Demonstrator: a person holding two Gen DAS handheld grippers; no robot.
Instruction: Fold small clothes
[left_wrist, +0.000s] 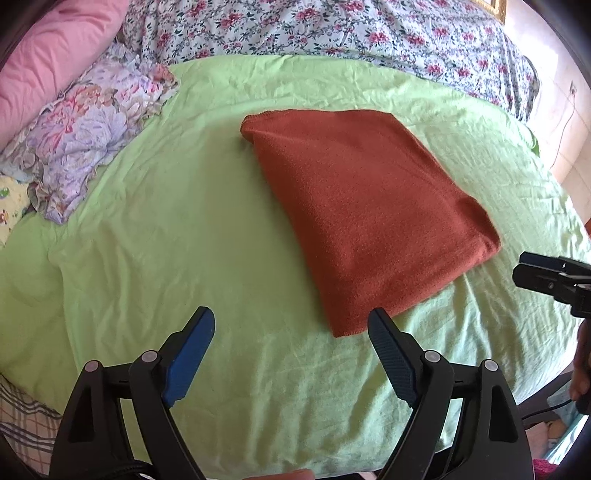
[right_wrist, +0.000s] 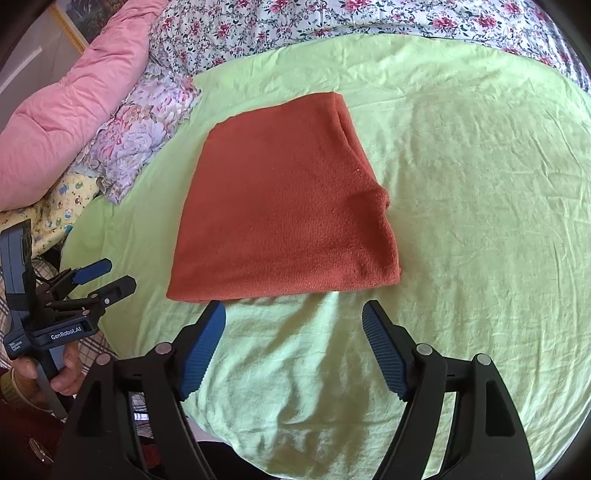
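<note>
A rust-red knitted garment (left_wrist: 365, 206) (right_wrist: 284, 206) lies folded into a flat, roughly square packet on the light green sheet (left_wrist: 177, 229) (right_wrist: 472, 184). My left gripper (left_wrist: 291, 325) hovers just short of the packet's near corner, jaws wide apart and empty. My right gripper (right_wrist: 293, 317) is held just before the packet's near edge, also wide apart with nothing between the blue pads. In the right wrist view the left gripper (right_wrist: 105, 277) shows at the left edge, held by a hand (right_wrist: 62, 373). In the left wrist view the right gripper's fingers (left_wrist: 546, 273) show at the right edge.
A pink quilt (left_wrist: 44, 62) (right_wrist: 70, 110) and a pastel floral pillow (left_wrist: 92, 136) (right_wrist: 144, 129) lie at the left. A flowered bedspread (left_wrist: 332, 26) (right_wrist: 332, 22) covers the far side. A checked cloth (left_wrist: 22, 417) hangs at the bed's near left edge.
</note>
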